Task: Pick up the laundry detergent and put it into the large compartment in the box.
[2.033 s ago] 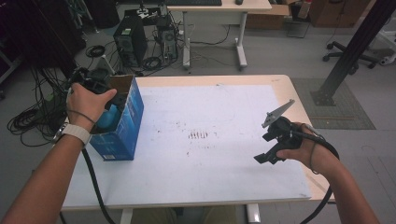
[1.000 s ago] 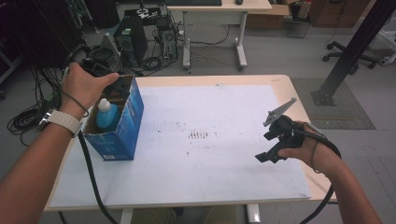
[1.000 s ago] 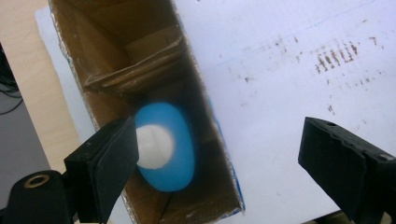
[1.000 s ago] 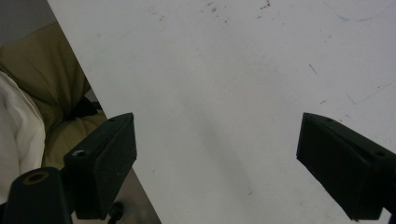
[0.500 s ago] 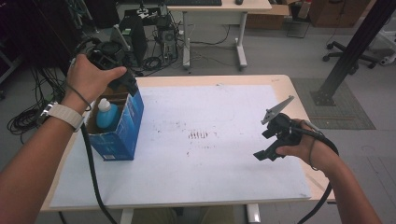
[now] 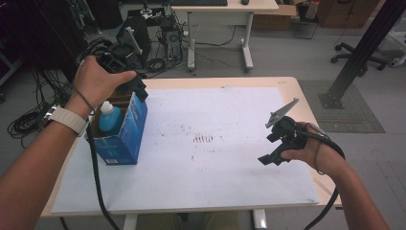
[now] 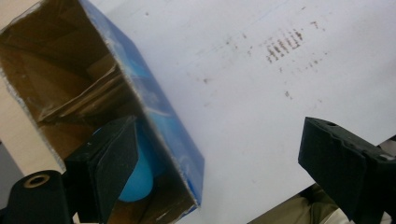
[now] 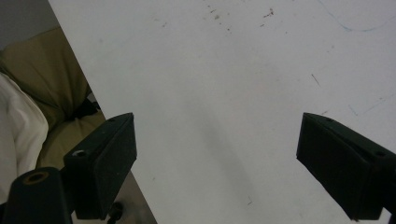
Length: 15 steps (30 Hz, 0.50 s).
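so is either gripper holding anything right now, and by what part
Nothing is held. The left gripper is open above the blue box with the bottle inside; the right gripper is open over the table.

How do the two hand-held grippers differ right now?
The left gripper is raised over the open blue box that holds a blue bottle; the right gripper sits low over the bare white tabletop. The left is at the table's far left, the right at its near right. Both have their jaws wide open and hold nothing.
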Available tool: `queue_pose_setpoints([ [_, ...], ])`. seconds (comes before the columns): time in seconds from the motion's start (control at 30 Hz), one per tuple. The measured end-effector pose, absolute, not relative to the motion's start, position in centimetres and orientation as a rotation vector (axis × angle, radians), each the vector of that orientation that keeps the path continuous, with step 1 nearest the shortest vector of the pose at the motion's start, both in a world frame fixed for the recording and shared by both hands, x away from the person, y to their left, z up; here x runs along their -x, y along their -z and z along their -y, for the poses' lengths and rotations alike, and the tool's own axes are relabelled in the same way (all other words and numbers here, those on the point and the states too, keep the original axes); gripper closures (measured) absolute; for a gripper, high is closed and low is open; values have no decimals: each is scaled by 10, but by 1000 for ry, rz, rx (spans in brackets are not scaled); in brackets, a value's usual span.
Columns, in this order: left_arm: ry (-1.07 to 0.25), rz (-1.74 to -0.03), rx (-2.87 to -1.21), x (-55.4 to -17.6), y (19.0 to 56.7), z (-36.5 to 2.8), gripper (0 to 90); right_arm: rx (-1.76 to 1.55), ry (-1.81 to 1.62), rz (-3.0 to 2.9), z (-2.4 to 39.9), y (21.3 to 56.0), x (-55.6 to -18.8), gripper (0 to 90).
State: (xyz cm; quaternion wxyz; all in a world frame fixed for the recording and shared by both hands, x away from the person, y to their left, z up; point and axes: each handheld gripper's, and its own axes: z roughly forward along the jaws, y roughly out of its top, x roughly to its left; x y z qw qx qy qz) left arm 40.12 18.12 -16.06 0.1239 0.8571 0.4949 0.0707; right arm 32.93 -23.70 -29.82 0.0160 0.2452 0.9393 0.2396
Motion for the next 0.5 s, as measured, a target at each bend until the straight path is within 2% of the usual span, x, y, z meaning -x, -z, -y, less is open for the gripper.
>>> queue_pose_setpoints([
  [0.5, -176, -1297, -2552, -394, 161, -162, 120, -746, -746, -2924, 233, 297, -332, 123],
])
